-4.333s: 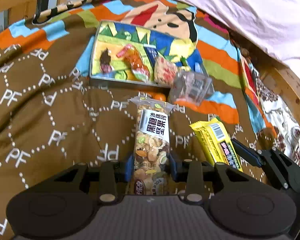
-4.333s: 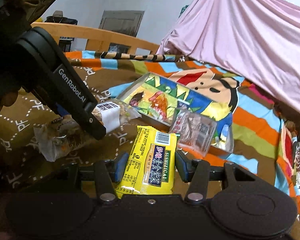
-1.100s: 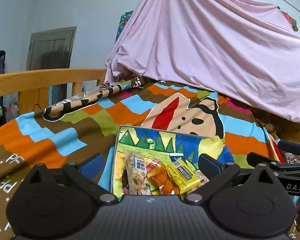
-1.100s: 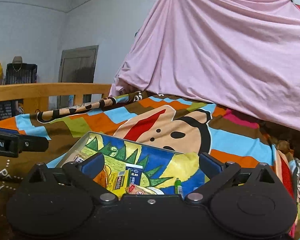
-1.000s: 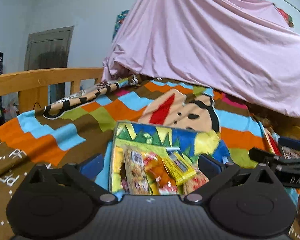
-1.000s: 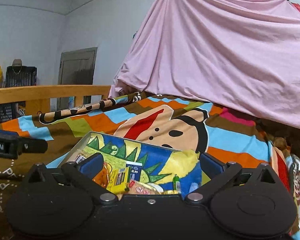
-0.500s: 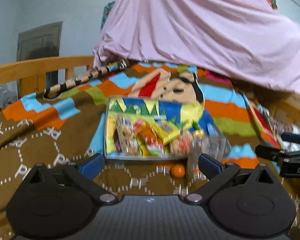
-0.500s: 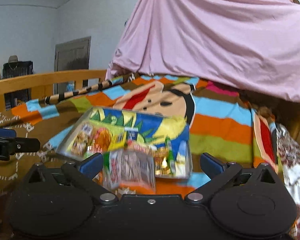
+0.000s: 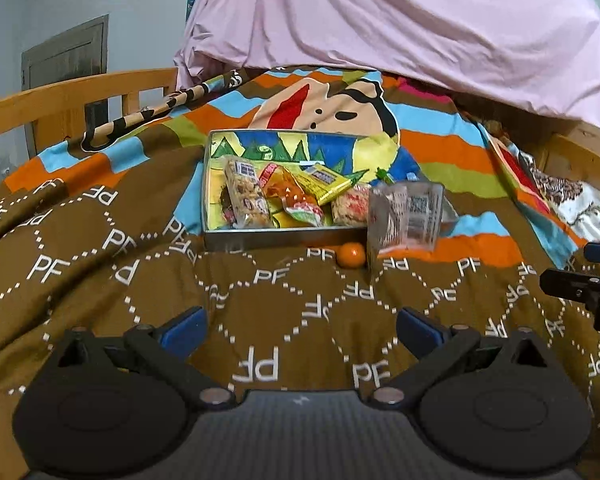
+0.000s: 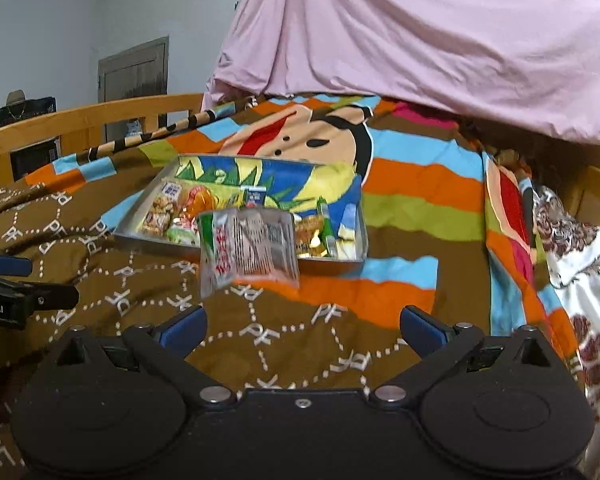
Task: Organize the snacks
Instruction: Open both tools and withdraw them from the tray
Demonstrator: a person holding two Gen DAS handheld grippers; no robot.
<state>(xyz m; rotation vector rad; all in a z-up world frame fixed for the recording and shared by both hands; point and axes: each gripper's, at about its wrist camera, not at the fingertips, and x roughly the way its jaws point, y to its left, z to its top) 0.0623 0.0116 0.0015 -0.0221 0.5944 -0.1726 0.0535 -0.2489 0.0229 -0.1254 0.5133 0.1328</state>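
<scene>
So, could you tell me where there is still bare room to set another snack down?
The tray is crowded along its near edge with packets; its far half shows bare print. The brown blanket between the grippers and the tray is free, except for the orange ball and the clear packet.

Bare brown patterned blanket [image 9: 284,312] lies open up to the shallow metal tray [image 9: 276,237]; a clear crinkly packet [image 9: 406,220] and small orange ball [image 9: 351,255] block its near-right corner, apparently touching it.
</scene>
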